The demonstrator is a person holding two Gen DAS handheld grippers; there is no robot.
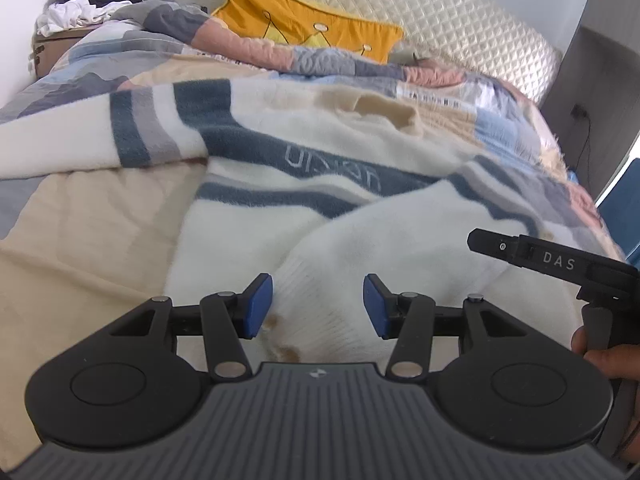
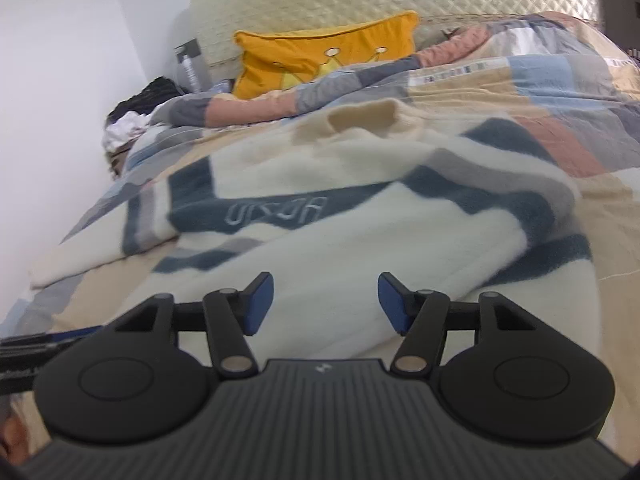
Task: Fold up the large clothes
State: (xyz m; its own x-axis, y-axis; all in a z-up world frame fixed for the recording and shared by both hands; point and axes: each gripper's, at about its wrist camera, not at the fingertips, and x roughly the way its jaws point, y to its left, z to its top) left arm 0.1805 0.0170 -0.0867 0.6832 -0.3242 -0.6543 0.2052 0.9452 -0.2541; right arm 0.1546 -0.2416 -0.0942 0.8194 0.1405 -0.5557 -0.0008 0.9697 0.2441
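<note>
A large cream sweater (image 1: 340, 168) with dark blue and grey stripes lies spread on the bed, collar toward the headboard, one sleeve folded across its front. It also shows in the right wrist view (image 2: 360, 216). My left gripper (image 1: 318, 306) is open, its blue pads either side of the ribbed cuff (image 1: 320, 320) at the near edge, not closed on it. My right gripper (image 2: 326, 304) is open and empty just above the sweater's lower part. The right gripper's body (image 1: 560, 264) shows at the right of the left wrist view.
The sweater lies on a patchwork quilt (image 1: 80, 220) covering the bed. A yellow crown cushion (image 1: 304, 20) leans on the quilted headboard (image 1: 460, 20). A heap of clothes (image 1: 88, 4) sits on a box at the far left, by the white wall.
</note>
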